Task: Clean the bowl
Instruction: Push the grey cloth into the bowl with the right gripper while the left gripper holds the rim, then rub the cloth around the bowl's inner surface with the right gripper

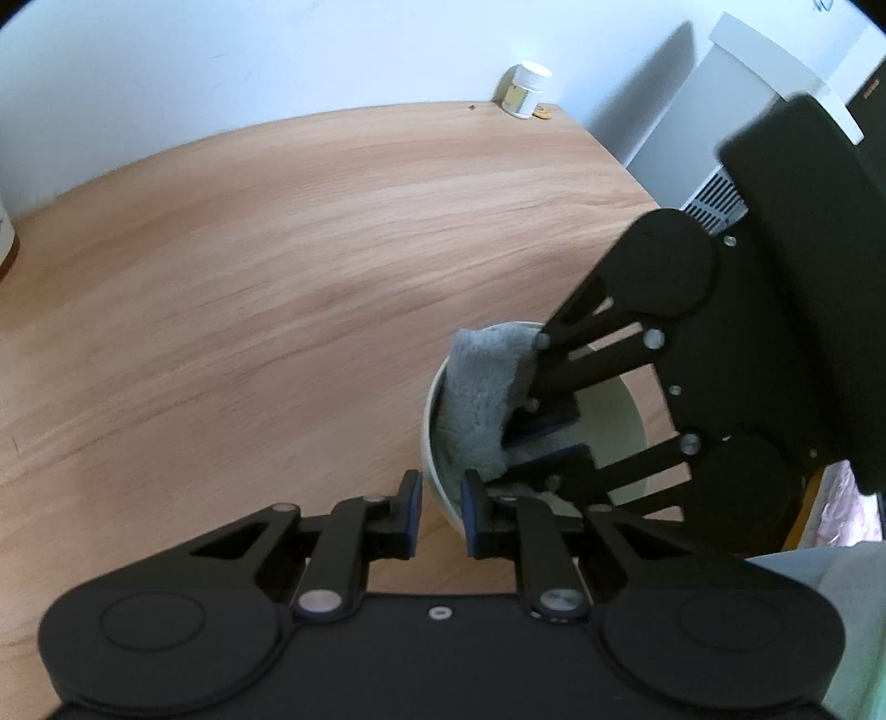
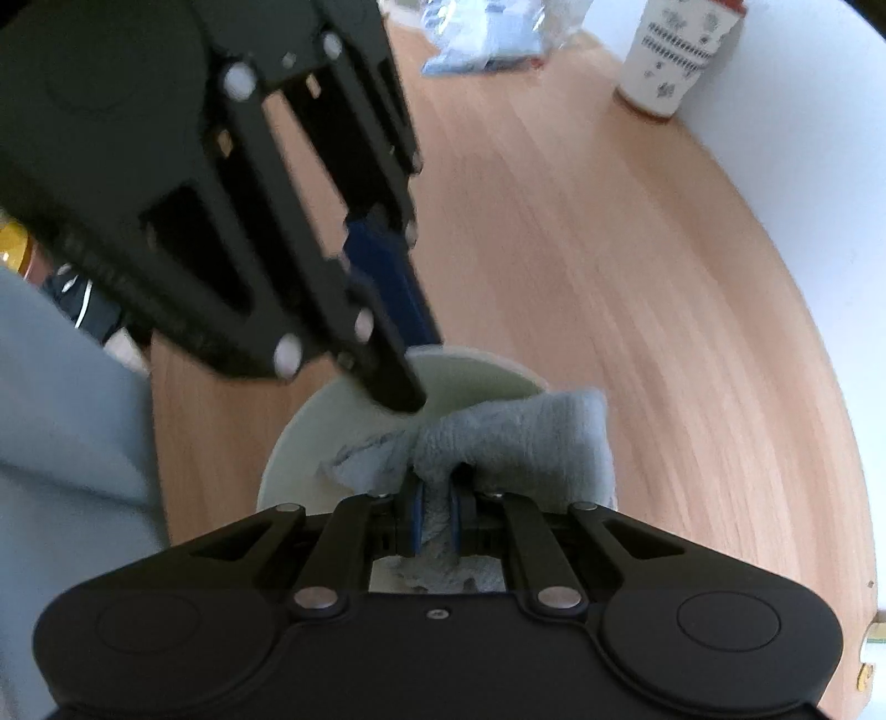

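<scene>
A pale cream bowl (image 1: 609, 421) stands on a wooden table (image 1: 277, 277), near its right edge. My left gripper (image 1: 441, 493) straddles the bowl's near rim, one pad outside and one inside, and is shut on the wall. My right gripper (image 1: 529, 437) reaches down into the bowl from the right, shut on a grey cloth (image 1: 482, 387) that lies against the inner wall and pokes over the rim. In the right wrist view the cloth (image 2: 526, 432) bunches between the right gripper's (image 2: 437, 498) blue pads above the bowl (image 2: 343, 432). The left gripper (image 2: 421, 365) clamps the far rim.
A white jar (image 1: 526, 88) stands at the table's far edge by the wall. A patterned cup (image 2: 675, 55) and a plastic bag (image 2: 487, 39) sit at the other end. A white cabinet (image 1: 775, 83) stands beyond the table. Light-blue fabric (image 2: 55, 443) fills the left side.
</scene>
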Available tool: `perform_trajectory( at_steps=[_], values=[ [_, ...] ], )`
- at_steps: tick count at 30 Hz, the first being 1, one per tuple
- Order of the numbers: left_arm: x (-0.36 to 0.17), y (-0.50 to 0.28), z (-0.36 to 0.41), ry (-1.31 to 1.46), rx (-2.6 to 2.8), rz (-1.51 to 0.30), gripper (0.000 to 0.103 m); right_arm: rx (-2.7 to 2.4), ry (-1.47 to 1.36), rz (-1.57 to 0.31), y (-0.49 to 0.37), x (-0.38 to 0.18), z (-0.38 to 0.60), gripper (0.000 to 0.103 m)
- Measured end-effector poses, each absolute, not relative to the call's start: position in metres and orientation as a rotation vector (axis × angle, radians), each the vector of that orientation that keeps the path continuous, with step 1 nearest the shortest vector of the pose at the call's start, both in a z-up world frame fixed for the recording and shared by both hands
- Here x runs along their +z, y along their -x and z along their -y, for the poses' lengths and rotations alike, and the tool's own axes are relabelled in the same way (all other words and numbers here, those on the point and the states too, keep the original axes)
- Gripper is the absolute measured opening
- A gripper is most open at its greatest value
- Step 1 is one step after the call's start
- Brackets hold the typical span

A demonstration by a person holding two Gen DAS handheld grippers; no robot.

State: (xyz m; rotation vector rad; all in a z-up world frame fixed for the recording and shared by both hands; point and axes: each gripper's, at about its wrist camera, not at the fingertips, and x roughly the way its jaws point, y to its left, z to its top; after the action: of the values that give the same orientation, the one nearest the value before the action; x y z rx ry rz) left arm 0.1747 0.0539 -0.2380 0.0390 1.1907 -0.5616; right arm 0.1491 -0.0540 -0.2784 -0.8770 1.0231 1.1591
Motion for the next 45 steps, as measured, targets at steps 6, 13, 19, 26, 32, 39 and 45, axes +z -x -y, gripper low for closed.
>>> perform_trajectory(
  at_steps=[6,13,19,26,32,39,45],
  values=[
    [-0.241,-0.175,-0.05,-0.037,-0.55,-1.196,0.014,1.094,0.806,-0.971,-0.144,-0.251,0.071,0.01],
    [-0.244,-0.177,-0.049,-0.036,-0.549,-1.2,0.014,0.968,0.824,-0.862,-0.131,-0.255,0.068,0.01],
    [-0.245,-0.176,-0.047,-0.048,-0.555,-1.191,0.014,0.903,0.842,-0.893,-0.129,-0.275,0.056,0.009],
    [-0.25,-0.175,-0.047,-0.022,-0.54,-1.187,0.015,0.877,0.823,-0.977,-0.138,-0.29,0.05,0.009],
    [-0.25,-0.176,-0.05,0.009,-0.51,-1.184,0.011,0.905,0.816,-1.029,-0.138,-0.295,0.046,0.01],
    [-0.25,-0.18,-0.057,0.033,-0.49,-1.184,0.008,0.975,0.771,-1.072,-0.132,-0.282,0.055,0.01],
    [-0.25,-0.181,-0.059,0.04,-0.482,-1.184,0.008,0.913,0.752,-0.973,-0.12,-0.255,0.067,0.01]
  ],
)
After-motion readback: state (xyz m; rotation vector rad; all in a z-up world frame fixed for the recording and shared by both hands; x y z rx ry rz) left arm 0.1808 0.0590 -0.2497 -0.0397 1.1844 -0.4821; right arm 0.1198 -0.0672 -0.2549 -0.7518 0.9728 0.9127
